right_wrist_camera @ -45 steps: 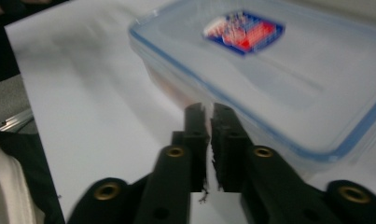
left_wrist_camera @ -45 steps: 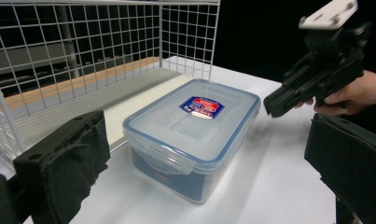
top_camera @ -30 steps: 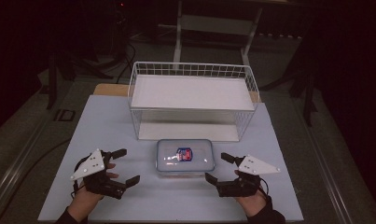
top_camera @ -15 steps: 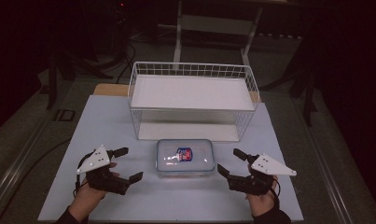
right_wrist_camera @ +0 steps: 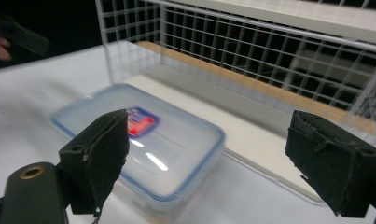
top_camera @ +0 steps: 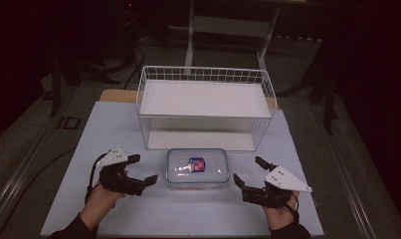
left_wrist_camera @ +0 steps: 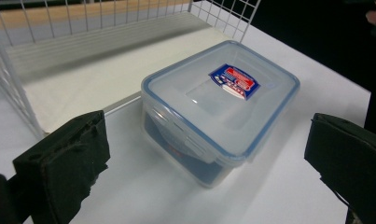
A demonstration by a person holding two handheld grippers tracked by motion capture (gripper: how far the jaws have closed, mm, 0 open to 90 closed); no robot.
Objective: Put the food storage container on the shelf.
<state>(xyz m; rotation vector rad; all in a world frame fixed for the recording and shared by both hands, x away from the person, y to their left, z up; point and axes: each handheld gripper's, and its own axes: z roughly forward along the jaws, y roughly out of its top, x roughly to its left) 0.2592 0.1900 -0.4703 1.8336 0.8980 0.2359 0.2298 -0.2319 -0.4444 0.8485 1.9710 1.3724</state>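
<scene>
1. A clear plastic food container (top_camera: pixel 198 168) is sitting at the near middle of the white table (top_camera: pixel 118 129), its snap-on lid closed and lying flat.
2. The lid is showing a blue rim around a rounded rectangle, with a small red-and-blue label (left_wrist_camera: pixel 234 81) near its centre; in the high view the label is lying just past the lid's middle toward 12 o'clock.
3. In the left gripper view the container's walls are looking see-through, something dark blue is showing through the lower part, and a locking flap is lying folded down on the near side.
4. The container is standing upright, just beside the front edge of a white wire basket (top_camera: pixel 206 108), which is lying at 12 o'clock from it; the two are looking close but apart.
5. The left gripper (top_camera: pixel 144 168) is hovering at 9 o'clock from the container, its jaws spread wide and nothing between the pads; the nearer tip is looking very close to the container's side, though whether it is touching I cannot tell.
6. The right gripper (top_camera: pixel 248 172) is hovering at about 4 o'clock from the container, jaws likewise spread with nothing pinched; they have just been opening a little further, and the container is lying ahead of them, not between them.
7. Each gripper is carrying a pale three-cornered plate on top, and a hand (top_camera: pixel 99 201) is holding each from 6 o'clock.
8. The basket is holding a white sheet on its floor, and beyond it at 12 o'clock the room is looking dark.
</scene>
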